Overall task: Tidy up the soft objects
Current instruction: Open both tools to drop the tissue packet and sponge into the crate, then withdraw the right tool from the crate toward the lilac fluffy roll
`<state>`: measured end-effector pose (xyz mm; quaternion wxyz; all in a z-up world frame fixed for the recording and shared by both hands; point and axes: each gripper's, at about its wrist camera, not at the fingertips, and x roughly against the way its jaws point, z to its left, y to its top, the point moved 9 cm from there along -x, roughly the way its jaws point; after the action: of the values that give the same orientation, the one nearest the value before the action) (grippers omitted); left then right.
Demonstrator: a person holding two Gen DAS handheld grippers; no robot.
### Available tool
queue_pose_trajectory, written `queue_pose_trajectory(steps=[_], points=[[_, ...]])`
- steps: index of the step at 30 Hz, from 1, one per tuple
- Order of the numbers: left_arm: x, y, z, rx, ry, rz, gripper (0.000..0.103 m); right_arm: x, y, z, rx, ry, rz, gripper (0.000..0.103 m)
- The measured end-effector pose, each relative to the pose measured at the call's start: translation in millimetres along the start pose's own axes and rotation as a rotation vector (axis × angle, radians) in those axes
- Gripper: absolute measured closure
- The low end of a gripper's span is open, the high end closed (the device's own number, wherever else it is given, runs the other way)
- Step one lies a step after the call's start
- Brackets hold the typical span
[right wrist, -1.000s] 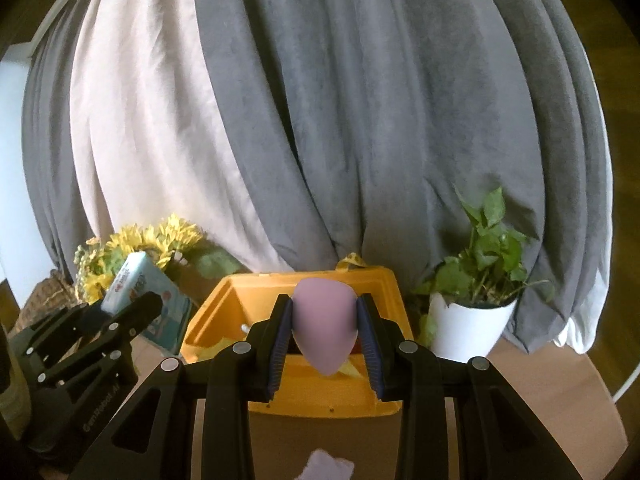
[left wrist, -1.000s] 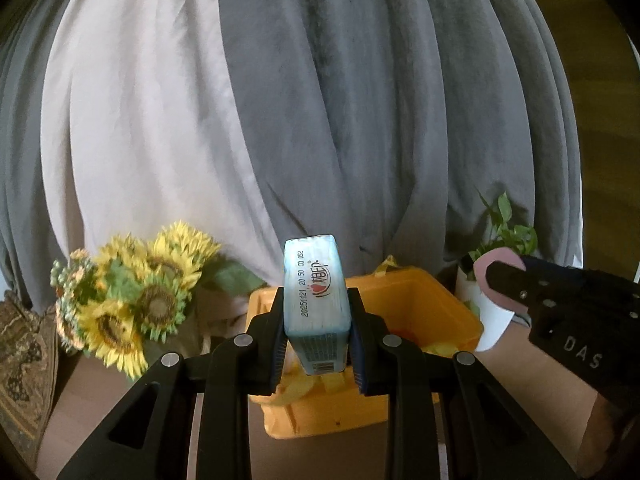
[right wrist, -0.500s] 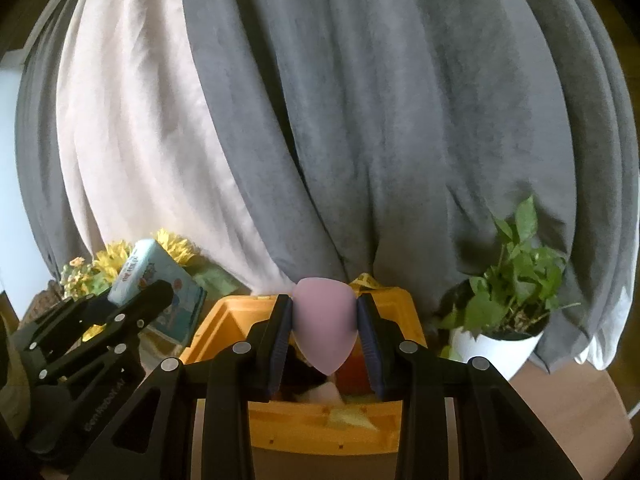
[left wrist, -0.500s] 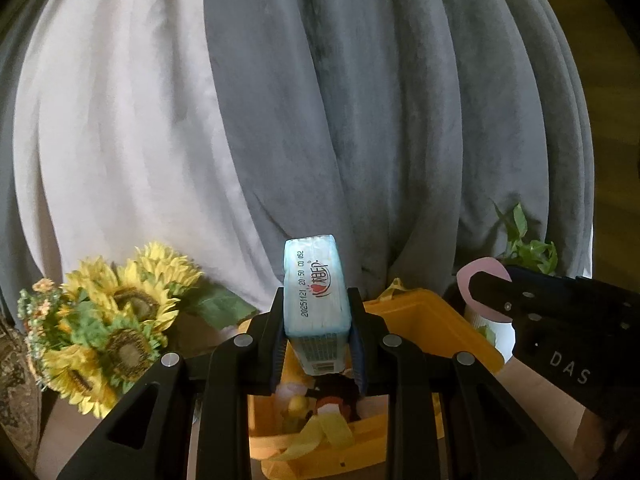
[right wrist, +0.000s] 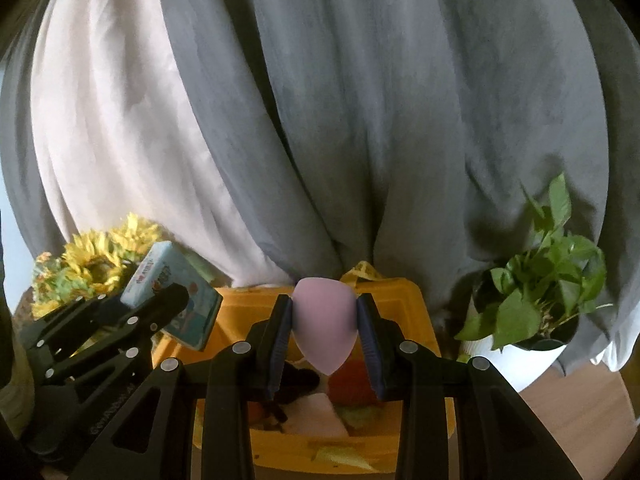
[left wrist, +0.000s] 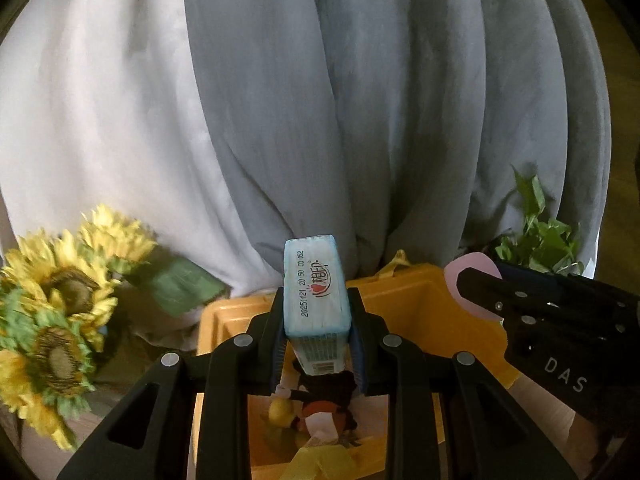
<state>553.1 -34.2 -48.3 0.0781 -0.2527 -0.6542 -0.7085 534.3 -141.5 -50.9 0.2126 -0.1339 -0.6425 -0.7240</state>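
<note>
Yellow bin: sits on the wooden table below both grippers, already holding soft toys and scraps.
Left gripper: clenched on the pack, a blue tissue packet standing on end between the pads, above the bin's left half.
Right gripper: clenched on the sponge, a lilac teardrop with its point down, over the bin's middle.
Crowding risk: both grippers hang close together over one opening; lowered at once, their black frames could knock and jolt a load loose.
Pack risk: held only near its lower end, it looks top-heavy; a quick tilt could swing it out toward the bin's left rim and the sunflowers.
Sponge risk: squashy and tapered, it may squirt from the pads or bounce off the pile inside.
Plant risk: the potted plant stands just beside the bin's right edge; a wide sweep by the right gripper could brush its leaves.
</note>
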Motion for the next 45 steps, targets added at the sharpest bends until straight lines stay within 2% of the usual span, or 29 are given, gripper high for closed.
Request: queue_pose_trajectory(steps=[13,16,17,18,20,22,28,30,34,40,45], points=[[-54,-26,3,-0.005,-0.016,0.142,0.075,-44,-16,-6,0.015,-0.024,0.081,0.068],[-59,-32,4,-0.012,-0.006,0.153,0.065,-52,-21,-8,0.013,-0.025,0.105,0.067],[-59,-31,4,-0.013,-0.004,0.151,0.058,-54,-23,-8,0.012,-0.023,0.113,0.067],[-58,-30,5,-0.015,-0.001,0.144,0.054,-57,-25,-9,0.007,-0.020,0.123,0.067],[-58,-29,5,-0.025,0.011,0.133,0.052,-59,-28,-9,0.003,-0.013,0.137,0.065],[-56,-27,6,-0.031,0.028,0.124,0.048,-59,-29,-9,0.001,-0.019,0.142,0.058],[-43,-25,11,-0.025,0.043,0.107,0.045,-53,-30,-10,0.008,-0.036,0.136,0.057],[-36,-24,13,-0.022,0.055,0.097,0.040,-48,-29,-10,0.008,-0.036,0.132,0.057],[-21,-23,16,-0.013,0.075,0.079,0.040,-34,-28,-9,0.006,-0.043,0.116,0.057],[9,-21,22,0.025,0.101,0.054,0.037,-11,-27,-3,0.008,-0.047,0.091,0.054],[40,-17,30,0.040,0.152,0.016,0.032,13,-26,5,0.018,-0.051,0.064,0.053]])
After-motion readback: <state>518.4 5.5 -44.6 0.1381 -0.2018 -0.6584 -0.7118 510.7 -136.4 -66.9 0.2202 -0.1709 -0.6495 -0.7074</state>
